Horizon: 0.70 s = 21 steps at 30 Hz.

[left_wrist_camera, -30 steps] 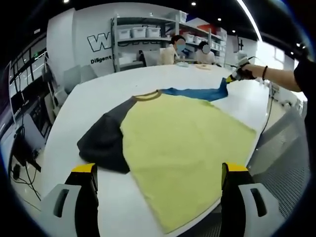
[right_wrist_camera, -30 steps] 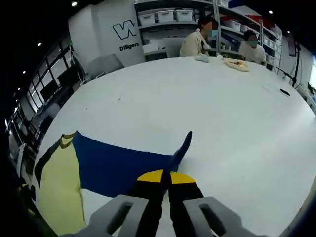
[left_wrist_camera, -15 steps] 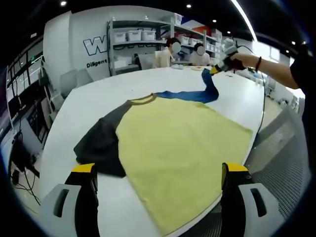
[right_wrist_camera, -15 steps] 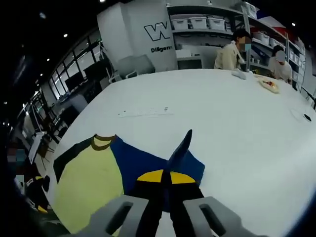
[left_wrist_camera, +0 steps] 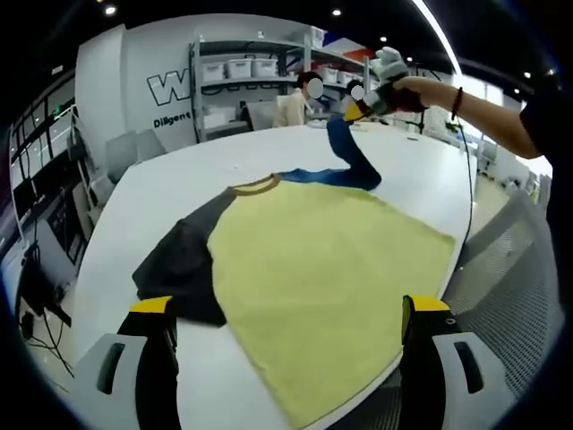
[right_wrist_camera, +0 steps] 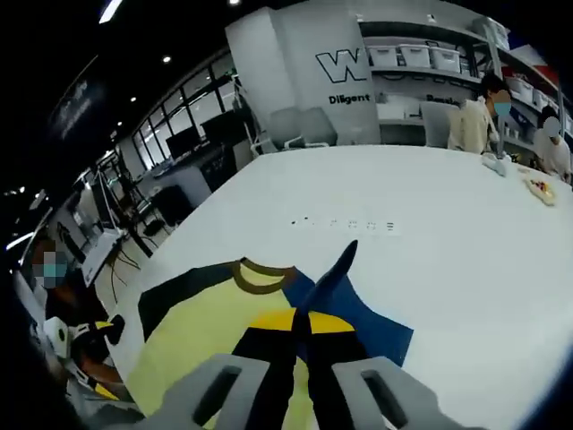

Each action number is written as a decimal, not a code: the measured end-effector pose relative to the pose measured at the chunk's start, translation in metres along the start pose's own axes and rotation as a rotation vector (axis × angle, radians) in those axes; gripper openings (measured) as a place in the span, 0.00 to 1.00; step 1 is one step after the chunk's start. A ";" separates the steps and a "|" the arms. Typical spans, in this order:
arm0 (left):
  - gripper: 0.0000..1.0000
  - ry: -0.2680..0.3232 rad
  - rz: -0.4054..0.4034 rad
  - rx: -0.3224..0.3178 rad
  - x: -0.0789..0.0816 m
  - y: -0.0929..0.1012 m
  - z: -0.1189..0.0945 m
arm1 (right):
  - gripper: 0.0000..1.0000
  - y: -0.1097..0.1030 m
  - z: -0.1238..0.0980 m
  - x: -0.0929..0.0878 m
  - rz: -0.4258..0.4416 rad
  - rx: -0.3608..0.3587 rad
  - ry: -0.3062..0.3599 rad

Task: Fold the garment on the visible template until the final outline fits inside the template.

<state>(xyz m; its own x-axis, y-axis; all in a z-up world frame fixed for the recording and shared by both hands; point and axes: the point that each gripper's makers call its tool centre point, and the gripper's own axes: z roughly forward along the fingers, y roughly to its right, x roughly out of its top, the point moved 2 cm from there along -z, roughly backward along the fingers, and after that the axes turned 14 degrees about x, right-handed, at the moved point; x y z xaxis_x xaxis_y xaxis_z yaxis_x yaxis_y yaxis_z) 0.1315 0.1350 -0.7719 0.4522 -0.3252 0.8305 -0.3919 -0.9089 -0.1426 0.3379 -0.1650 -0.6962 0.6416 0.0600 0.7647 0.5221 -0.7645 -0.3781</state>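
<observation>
Holding: my right claw [right_wrist_camera: 300,324] has its jaws pressed together on the blue sleeve [right_wrist_camera: 329,273] of the garment [left_wrist_camera: 331,260], the sleeve tip poking up past the yellow jaw tips.
Right claw seen from the left gripper view: it [left_wrist_camera: 358,109] hangs raised over the far side of the bench [left_wrist_camera: 179,175], gripped by a gloved hand [left_wrist_camera: 390,76], with the blue sleeve [left_wrist_camera: 347,154] trailing down from it to the shirt.
Left claw: my left claw [left_wrist_camera: 291,309] stands wide open with nothing between its jaws, hovering at the near edge of the bench over the yellow hem.
Garment: I see a yellow-bodied shirt lying flat across the white bench, its hem reaching the near right edge, its brown collar [left_wrist_camera: 255,185] toward the bench middle.
Dark sleeve: the grey sleeve [left_wrist_camera: 179,264] lies bunched on the bench toward the near left edge, touching the yellow body.
Template: I cannot make out any outline on the bench.
Bench marks: a short row of small dark marks [right_wrist_camera: 345,224] sits on the bare white top beyond the collar.
Background: two seated people [left_wrist_camera: 295,103] at the far edge, shelving with white bins [left_wrist_camera: 242,67] behind them.
</observation>
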 end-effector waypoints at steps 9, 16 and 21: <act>0.99 0.009 -0.005 0.008 0.001 -0.001 0.000 | 0.00 -0.062 0.057 0.001 -0.073 0.095 -0.045; 0.99 0.008 -0.014 0.011 0.001 -0.002 0.000 | 0.00 -0.104 0.093 -0.002 -0.114 0.153 -0.073; 0.99 0.010 -0.017 0.012 0.001 -0.003 0.000 | 0.00 -0.124 0.112 -0.008 -0.144 0.173 -0.096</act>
<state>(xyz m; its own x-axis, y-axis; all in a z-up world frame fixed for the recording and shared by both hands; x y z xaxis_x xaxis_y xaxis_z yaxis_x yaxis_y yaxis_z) 0.1327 0.1372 -0.7705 0.4507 -0.3075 0.8381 -0.3744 -0.9174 -0.1352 0.3308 0.0009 -0.7141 0.6000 0.2275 0.7670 0.6953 -0.6225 -0.3593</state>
